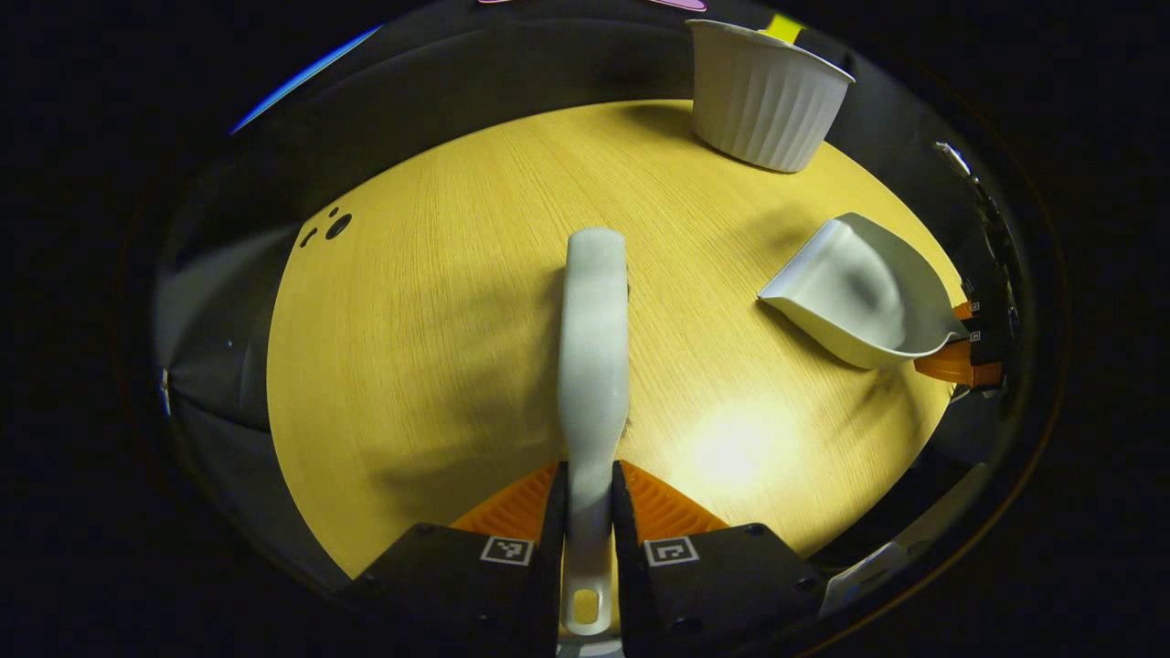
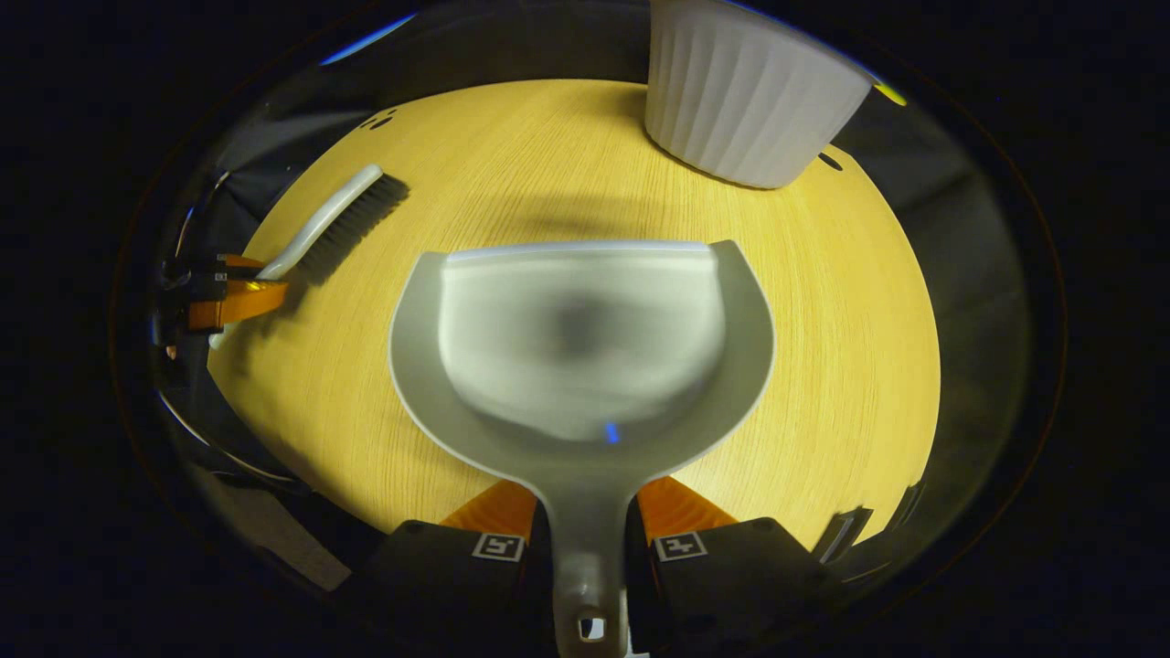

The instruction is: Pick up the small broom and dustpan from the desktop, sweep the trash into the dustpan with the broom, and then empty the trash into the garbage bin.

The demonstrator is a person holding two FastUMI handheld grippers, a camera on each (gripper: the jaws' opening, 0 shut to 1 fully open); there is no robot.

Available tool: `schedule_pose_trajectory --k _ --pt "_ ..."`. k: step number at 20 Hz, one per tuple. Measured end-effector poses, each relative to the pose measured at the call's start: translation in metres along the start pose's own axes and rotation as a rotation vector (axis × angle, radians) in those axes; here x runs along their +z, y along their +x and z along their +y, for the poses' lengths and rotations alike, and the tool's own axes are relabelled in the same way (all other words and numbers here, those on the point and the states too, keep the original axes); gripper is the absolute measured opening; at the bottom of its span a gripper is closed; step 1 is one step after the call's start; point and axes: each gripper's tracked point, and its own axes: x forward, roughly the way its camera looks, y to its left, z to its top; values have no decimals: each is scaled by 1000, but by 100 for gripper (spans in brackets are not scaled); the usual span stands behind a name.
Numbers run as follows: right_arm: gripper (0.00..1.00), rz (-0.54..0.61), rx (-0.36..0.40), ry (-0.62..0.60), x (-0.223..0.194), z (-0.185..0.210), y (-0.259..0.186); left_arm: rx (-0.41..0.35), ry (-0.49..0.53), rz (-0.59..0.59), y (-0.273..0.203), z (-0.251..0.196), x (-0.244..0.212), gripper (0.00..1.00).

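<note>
Left gripper view: left gripper [image 1: 585, 512] closed on the handle of the small broom [image 1: 594, 338]; both fingers press the narrow handle near its hanging-hole end; broom head points to the far side over the desktop [image 1: 411, 320].
Right gripper view: right gripper [image 2: 585, 539] closed on the handle of the dustpan [image 2: 585, 366]; both fingers press the handle just behind the pan; open lip faces far, toward the garbage bin [image 2: 745, 100].
Broom handling: judged light, rigid plastic, smooth (may twist in the grip under sweeping load); bristles soft and yielding; hold on the handle well back from the bristles looks sound.
Dustpan handling: judged light, stiff, thin-walled; smooth handle could slip if tipped sharply; present hold at the handle root gives fair control of tilt.
Dustpan contents: no trash visible inside; inner surface blurred, so small scraps cannot be excluded.
Garbage bin: white, ribbed, upright at the far right of the desktop; interior hidden from both views; contents cannot be told.
Trash: none visible on the desktop surface shown.
Stage: fits either tools just taken up or the pan already emptied; pictures do not settle which.
</note>
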Motion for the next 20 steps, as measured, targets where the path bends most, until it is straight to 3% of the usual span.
schedule_pose_trajectory --k 4,5,6,8,9,11,14,15,16,17,18,19,20 --pt "37 9 2 2 -3 1 0 9 10 -1 -4 1 -5 31" --pt "38 10 2 5 -4 1 -1 12 9 -5 -7 0 -7 25" --pt "38 16 5 8 -5 2 0 17 8 -11 -10 0 -8 32" --pt "38 29 9 14 -9 3 -2 26 11 -20 -18 3 -9 33" --pt "38 45 15 12 -13 5 -2 28 13 -26 -20 3 -9 39" --pt "40 56 23 8 -18 5 -7 26 15 -42 -28 2 -10 33" --pt "39 45 48 35 -20 6 -21 37 8 -83 -43 1 -6 34" --pt "40 32 63 50 -17 6 -30 42 8 -107 -50 2 -2 39" --pt "39 11 70 58 -14 5 -41 49 6 -143 -59 3 4 34" --pt "39 -20 73 60 -9 3 -52 53 4 -182 -67 3 11 39" --pt "39 -56 66 55 -2 1 -63 58 -1 -236 -76 3 22 34" --pt "39 -107 56 43 6 -3 -77 60 -8 -289 -87 2 33 39" --pt "37 -162 45 33 17 -4 -90 64 -16 -345 -97 2 47 34"
